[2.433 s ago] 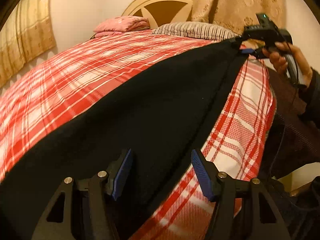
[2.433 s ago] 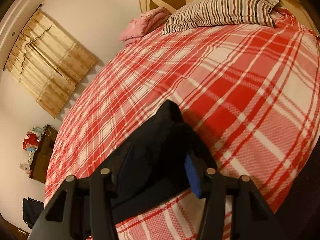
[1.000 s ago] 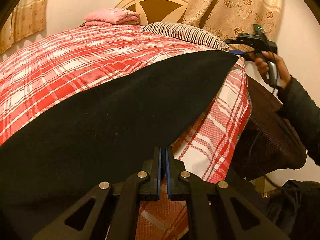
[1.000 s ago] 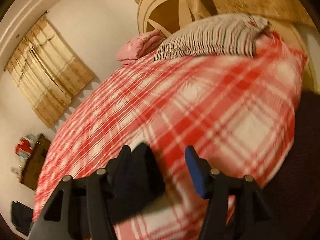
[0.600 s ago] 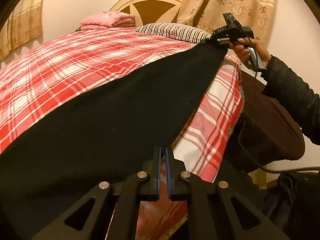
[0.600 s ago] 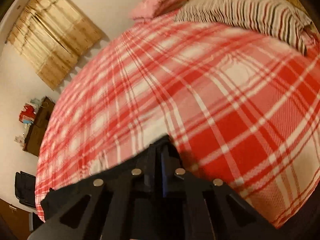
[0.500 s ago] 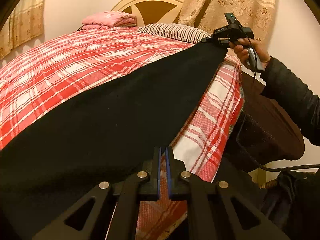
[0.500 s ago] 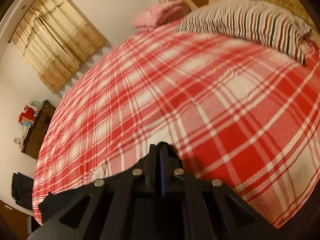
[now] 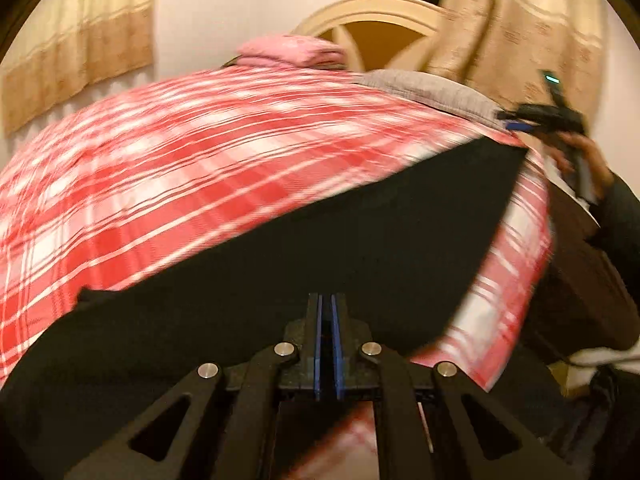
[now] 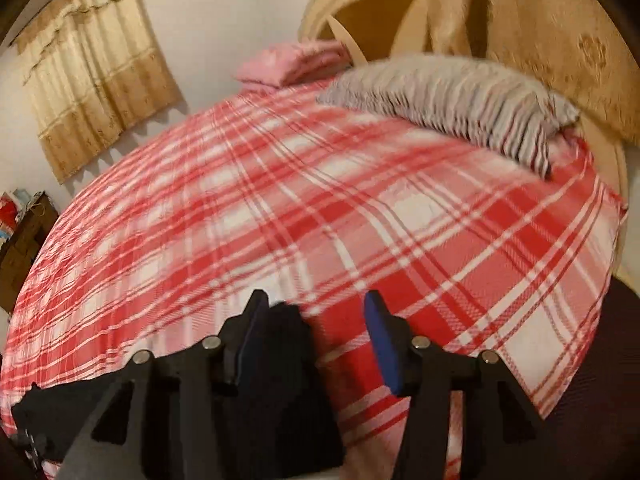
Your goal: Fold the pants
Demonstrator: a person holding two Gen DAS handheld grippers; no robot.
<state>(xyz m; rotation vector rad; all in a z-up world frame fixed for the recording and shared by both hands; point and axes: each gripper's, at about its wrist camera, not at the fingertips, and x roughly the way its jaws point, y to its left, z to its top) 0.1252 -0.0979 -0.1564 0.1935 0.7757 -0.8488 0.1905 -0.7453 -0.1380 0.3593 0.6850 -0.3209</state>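
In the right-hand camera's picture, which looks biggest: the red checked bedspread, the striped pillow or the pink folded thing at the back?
As they look in that view:
1. red checked bedspread, by far
2. striped pillow
3. pink folded bundle

The bundle lies farther from the camera, so its true size against the pillow is unsure.

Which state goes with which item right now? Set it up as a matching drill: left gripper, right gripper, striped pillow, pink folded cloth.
Column 1:
1. left gripper
2. right gripper
3. striped pillow
4. pink folded cloth

Column 2:
A. lies at the headboard, far corner of the bed
B. jaws apart, black pants corner between them
C. jaws closed at the pants' edge
D. lies on the plaid bedspread's near corner by the curtain

Pairs: 1-C, 2-B, 3-D, 4-A
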